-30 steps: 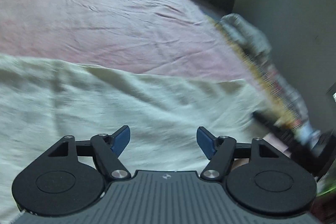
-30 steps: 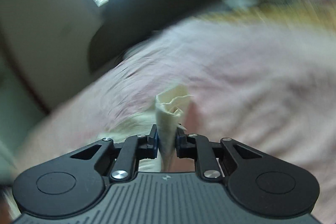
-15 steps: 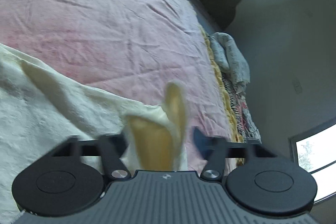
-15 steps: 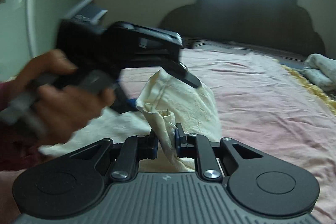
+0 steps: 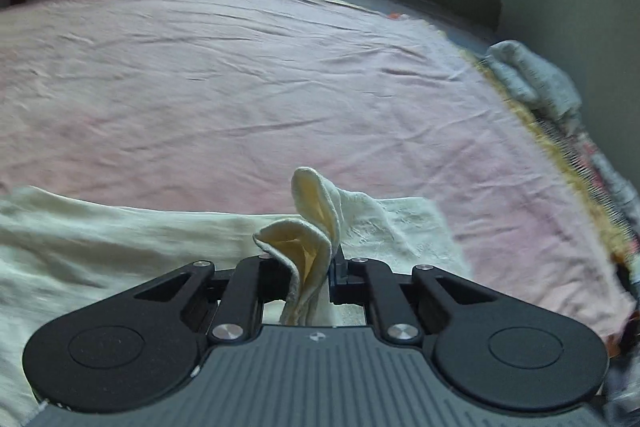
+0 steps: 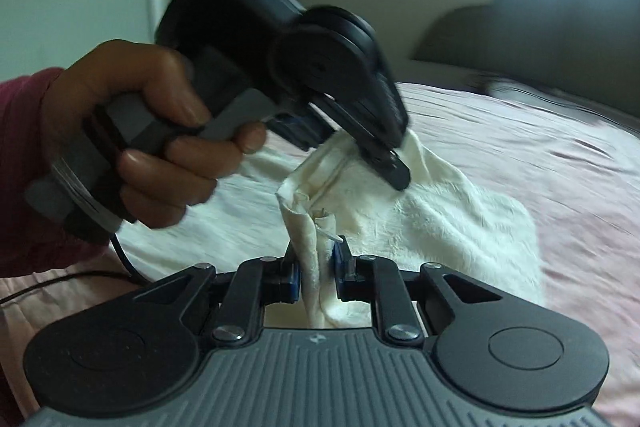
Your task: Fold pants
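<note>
Two grippers each pinch a bunched edge of cream pants (image 6: 460, 223) that lie on a bed covered by a pink sheet (image 5: 240, 87). Seen from its own camera, the left gripper (image 5: 310, 277) is closing its jaws on a double fold of the fabric, which stands up between them in two rounded loops showing a yellower inner side. Beyond that fold, the rest of the pants spread flat to the left and right across the near part of the sheet. Seen from the right camera, the right gripper (image 6: 316, 275) has its jaws nearly together, clamped on a twisted, upright bunch of the same fabric, with a short cord end poking out beside the blue pad on the right. Just above and beyond it, the left gripper (image 6: 394, 169) angles down into the cloth, gripping it close to the right gripper's bunch. A hand (image 6: 132, 139) with a dark red sleeve (image 6: 20, 163) wraps the left gripper's grey handle, and a black cable trails from it. Farther off are a dark headboard (image 6: 560, 27) and, at the bed's right edge, a heap of folded cloth (image 5: 532, 79).
</note>
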A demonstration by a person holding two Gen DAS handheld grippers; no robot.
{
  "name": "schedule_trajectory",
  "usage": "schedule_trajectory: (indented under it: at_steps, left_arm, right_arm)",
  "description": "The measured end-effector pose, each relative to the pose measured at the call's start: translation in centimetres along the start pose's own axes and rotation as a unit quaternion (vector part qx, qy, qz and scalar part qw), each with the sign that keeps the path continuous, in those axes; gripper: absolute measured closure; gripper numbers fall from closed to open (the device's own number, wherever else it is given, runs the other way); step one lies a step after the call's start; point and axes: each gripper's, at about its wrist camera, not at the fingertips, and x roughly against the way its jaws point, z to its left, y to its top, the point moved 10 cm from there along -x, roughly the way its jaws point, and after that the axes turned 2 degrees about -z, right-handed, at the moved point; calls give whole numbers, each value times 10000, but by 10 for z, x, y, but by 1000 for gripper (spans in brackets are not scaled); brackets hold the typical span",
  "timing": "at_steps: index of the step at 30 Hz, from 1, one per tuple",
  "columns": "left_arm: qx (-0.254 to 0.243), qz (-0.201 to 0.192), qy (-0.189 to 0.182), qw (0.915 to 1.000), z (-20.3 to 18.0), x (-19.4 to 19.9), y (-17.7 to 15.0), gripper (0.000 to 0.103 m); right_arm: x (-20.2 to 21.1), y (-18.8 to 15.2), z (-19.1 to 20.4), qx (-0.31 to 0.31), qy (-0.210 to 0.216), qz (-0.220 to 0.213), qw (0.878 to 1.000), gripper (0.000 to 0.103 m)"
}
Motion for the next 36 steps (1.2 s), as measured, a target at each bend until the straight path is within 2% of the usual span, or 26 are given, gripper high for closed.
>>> schedule_trajectory:
  at_steps: [2,4,5,6,7,8,10,12,14,15,17,19,22,24,26,31,34,36]
  left_arm:
    - [-172,55,356,9992,19,-3,-9,90]
    - [-258,177,706,9970,35,-7,-18,73]
    - [-246,185,805,9963,42,-5,-20,60]
    - [-240,155,898,9956,48,-2,-21,50]
    - [-259,86,981,9948,53,4,-20,44]
    - [-319,-23,1073,9937,58,10,-19,36]
    - [-570,-332,1616,9846,70,27,-13,35]
    - [-915,-618,2142,9705,81,42,-7,29]
    - [-1116,-767,2532,9579,91,53,-4,26]
    - [-1079,-775,2600,9564,94,56,-5,26]
    - [-818,-720,2332,9663,94,61,-7,25]
    - [-412,-542,1895,9795,90,62,-13,26]
    - [160,-282,1150,9928,81,68,-26,25]
    - [581,-126,802,9950,78,72,-34,26]
    - [1013,11,482,9937,78,72,-43,26]
    - [1812,299,-289,9826,76,74,-58,26]
    - [2234,479,-892,9695,68,72,-64,25]
    - [2437,710,-1148,9604,63,64,-70,26]
  right_arm:
    - [-16,1,17,88,186,47,9998,87]
    - [-33,-4,26,119,296,188,9993,84]
    - [-43,-10,28,76,327,386,9987,79]
    - [-50,-16,29,39,300,584,9978,64]
    - [-53,-21,30,58,203,698,9973,47]
    - [-49,-23,32,165,127,695,9974,42]
    - [-32,-19,37,360,186,530,9978,40]
    - [-10,-14,41,261,537,360,9976,40]
    - [11,-7,39,78,797,103,9967,40]
    - [16,-5,33,88,680,43,9976,41]
    - [15,-8,22,570,97,91,9983,41]
    - [3,-16,21,1242,-354,325,9911,42]
    - [-10,-27,38,2025,-457,517,9768,44]
    - [-18,-33,51,2349,-483,595,9690,44]
    - [-24,-36,56,2613,-632,598,9613,47]
    - [-48,-38,63,2831,-925,687,9522,95]
    - [-37,-30,65,2365,-653,609,9675,95]
    - [-27,-20,54,1642,-382,433,9847,95]
